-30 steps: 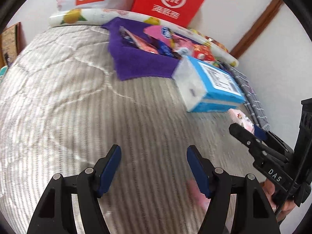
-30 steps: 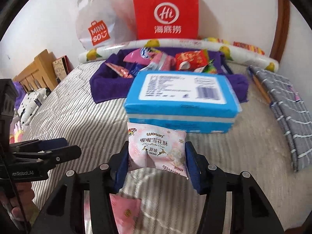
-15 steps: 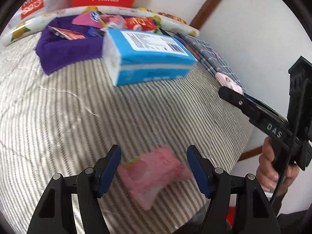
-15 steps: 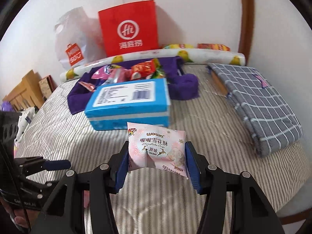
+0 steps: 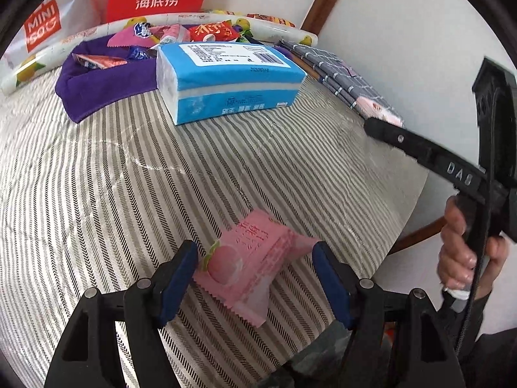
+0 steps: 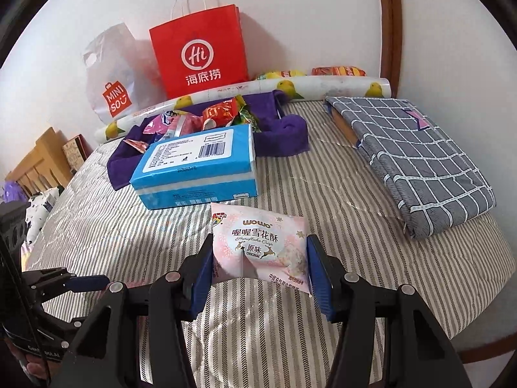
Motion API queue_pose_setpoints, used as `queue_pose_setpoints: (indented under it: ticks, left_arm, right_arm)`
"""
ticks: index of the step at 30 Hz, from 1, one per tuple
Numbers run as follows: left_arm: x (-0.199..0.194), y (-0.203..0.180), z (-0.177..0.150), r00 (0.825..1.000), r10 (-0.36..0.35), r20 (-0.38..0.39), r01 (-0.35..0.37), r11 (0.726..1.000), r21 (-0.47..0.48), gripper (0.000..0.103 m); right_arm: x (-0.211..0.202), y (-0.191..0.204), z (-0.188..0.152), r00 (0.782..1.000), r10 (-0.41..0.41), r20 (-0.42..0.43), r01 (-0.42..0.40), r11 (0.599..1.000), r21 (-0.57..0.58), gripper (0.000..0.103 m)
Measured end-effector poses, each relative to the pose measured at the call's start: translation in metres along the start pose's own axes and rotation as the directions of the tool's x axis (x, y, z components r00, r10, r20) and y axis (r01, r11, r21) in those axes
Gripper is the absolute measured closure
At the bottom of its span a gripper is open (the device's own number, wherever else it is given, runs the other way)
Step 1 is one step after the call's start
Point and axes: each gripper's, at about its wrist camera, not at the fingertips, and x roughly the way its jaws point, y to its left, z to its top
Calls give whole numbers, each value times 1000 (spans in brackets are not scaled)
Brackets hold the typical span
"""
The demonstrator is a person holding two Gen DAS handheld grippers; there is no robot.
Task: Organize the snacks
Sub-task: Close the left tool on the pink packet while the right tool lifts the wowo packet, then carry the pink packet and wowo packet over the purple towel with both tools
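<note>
A pink snack packet (image 5: 255, 260) lies on the striped bedcover between the open fingers of my left gripper (image 5: 255, 278), with gaps on both sides. My right gripper (image 6: 258, 268) is shut on a pale pink WOWO snowflake-crisp packet (image 6: 258, 245) and holds it above the bedcover. That gripper also shows in the left wrist view (image 5: 387, 129) at the right. A purple cloth basket (image 6: 284, 135) with several snack packets (image 6: 223, 113) stands at the back, behind a blue tissue pack (image 6: 197, 165).
A red Hi paper bag (image 6: 200, 51) and a white Miniso bag (image 6: 113, 77) lean on the wall behind a lemon-print roll (image 6: 323, 85). A grey checked folded cloth (image 6: 413, 158) lies at the right. The bed edge (image 5: 407, 213) is near on the right.
My left gripper swung right and came down around the pink packet, which now sits between its fingers. My right gripper pulled back and rose with the WOWO packet still held.
</note>
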Motion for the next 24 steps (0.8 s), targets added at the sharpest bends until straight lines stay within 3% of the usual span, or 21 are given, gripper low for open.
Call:
queue_pose_setpoints:
  ticks: [6,9,16,24]
  left_arm:
    - [4,-22,-8,993,120,8,-120,987,111,33]
    - [5,-22,-8,987,161,22,-163,979,124,41]
    - [3,-19,-3,990,141,28,-143,984,106,55]
    - [-8,-8,10,994,96,53,-98,994,38,57]
  right_arm:
    - [-4,1,-2,1000,11,4,-11,1000,3,49]
    - [-3,1,-2,1000,9,3,-9,1000,3,50]
    - [-5,-1,-1,1000,2,1,-2,1000,6,50]
    - [-8,-5,3,1000,-11,0,11,1000,13,50]
